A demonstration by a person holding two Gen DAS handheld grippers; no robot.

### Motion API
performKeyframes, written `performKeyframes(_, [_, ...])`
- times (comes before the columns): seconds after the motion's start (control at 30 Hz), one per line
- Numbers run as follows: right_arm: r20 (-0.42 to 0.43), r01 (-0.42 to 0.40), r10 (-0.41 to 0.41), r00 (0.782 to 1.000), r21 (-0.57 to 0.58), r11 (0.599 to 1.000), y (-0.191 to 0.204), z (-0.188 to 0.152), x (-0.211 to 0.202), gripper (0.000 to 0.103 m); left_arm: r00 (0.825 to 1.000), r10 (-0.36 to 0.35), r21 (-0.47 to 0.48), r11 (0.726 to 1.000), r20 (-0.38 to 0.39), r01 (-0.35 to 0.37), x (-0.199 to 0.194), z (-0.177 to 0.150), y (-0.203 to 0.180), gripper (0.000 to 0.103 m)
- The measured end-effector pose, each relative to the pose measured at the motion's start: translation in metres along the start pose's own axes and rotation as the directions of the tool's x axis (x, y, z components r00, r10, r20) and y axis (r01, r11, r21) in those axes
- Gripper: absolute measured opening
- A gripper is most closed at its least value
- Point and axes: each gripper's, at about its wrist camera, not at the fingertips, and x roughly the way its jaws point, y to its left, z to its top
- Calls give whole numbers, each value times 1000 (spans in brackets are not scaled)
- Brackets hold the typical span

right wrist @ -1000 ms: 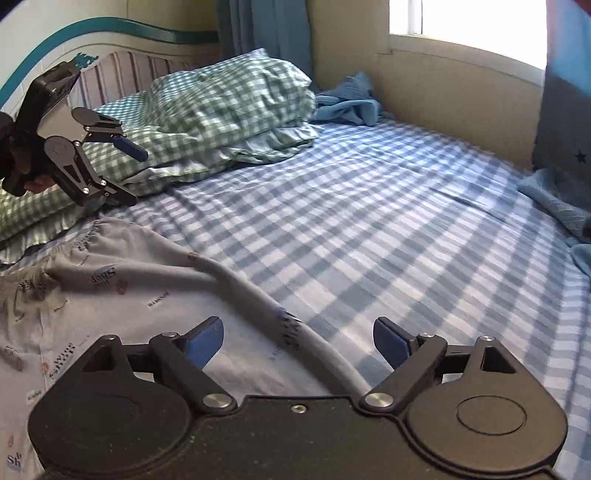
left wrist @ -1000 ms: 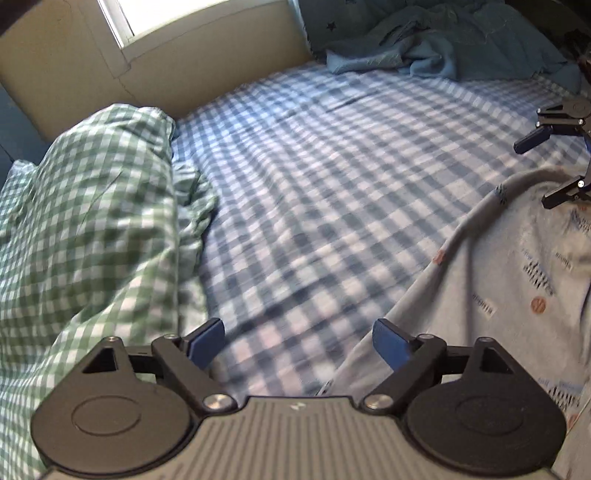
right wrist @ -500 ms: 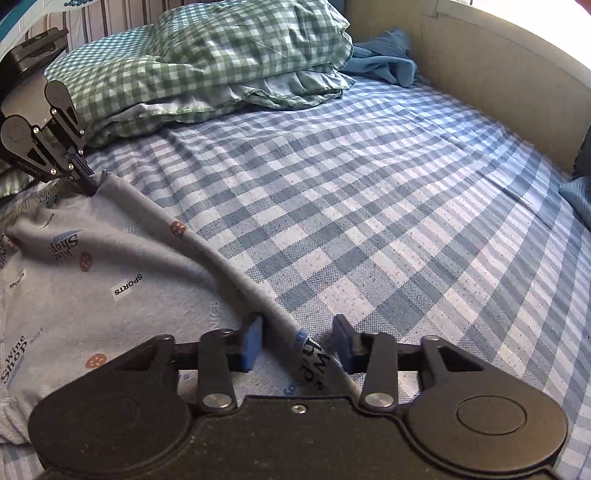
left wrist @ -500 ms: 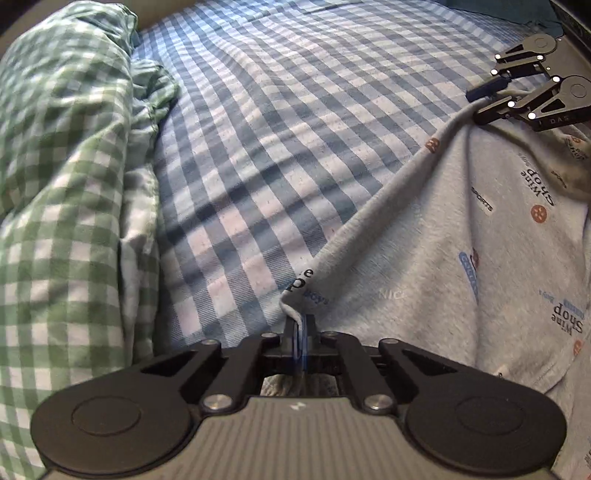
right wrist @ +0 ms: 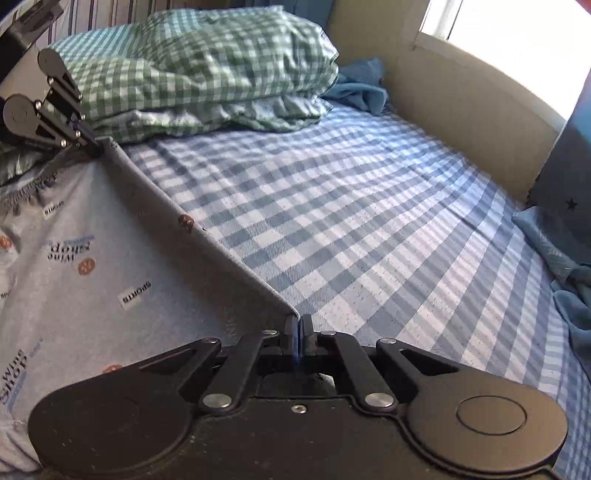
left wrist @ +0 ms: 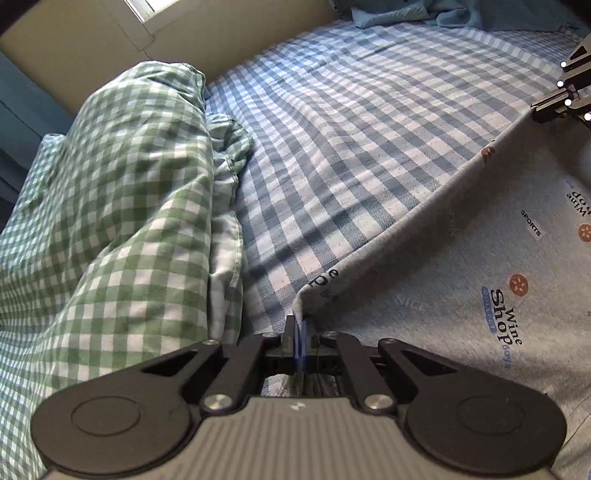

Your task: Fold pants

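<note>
The grey pants [left wrist: 480, 266] with printed words and orange dots lie on the blue checked bed; they also show in the right wrist view [right wrist: 92, 266]. My left gripper [left wrist: 300, 332] is shut on one corner of the pants' edge. My right gripper [right wrist: 297, 332] is shut on the other end of that same edge. The edge runs taut and lifted between the two grippers. The left gripper also shows in the right wrist view [right wrist: 90, 146], and the right gripper at the far right of the left wrist view [left wrist: 543, 110].
A green checked pillow [left wrist: 110, 229] lies left of the left gripper and at the bed head [right wrist: 207, 66]. Blue crumpled fabric [left wrist: 461, 14] lies at the foot, more by the wall [right wrist: 362, 85]. The beige wall [right wrist: 461, 103] borders the blue checked sheet [right wrist: 369, 221].
Both grippers were open a second ago. The left shut on the pants' edge, then the right shut on it too. The edge is now lifted and pulled straight.
</note>
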Motion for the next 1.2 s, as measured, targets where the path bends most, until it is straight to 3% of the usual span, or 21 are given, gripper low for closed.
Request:
performKeyframes(0.1, [62,34,-34,998,-12,999,7,-1,-36,0,993,49,39,998,105,-53,-33,-12,-8,0])
performKeyframes(0.2, [117,52,-48,992,-29,998,23,-5,-80,0,971,88,120,986,223,-116,-74,-28,-24,0])
performKeyframes(0.4, [207,85,-82,975,-4,996,67,-31,-177,0,911,69,252,950,407,-185,-153,-81,-52,0])
performKeyframes(0.47, [205,79,-79,976,6,997,88,-42,-210,0,901,38,319,928,431,-192,-172,-102,-64,1])
performKeyframes(0.67, [91,32,-30,995,-18,999,161,-82,-265,0,898,-49,525,824,438,-211,-191,-179,-104,1])
performKeyframes(0.73, [61,14,-14,998,-2,1000,184,-96,-273,0,905,-64,566,798,420,-206,-187,-201,-115,1])
performKeyframes(0.97, [-33,16,-18,999,-42,999,255,-139,-258,0,925,-77,622,761,372,-186,-166,-250,-142,1])
performKeyframes(1.2, [-13,59,-60,998,-50,997,269,-143,-261,0,908,-69,626,745,413,-228,-178,-258,-138,1])
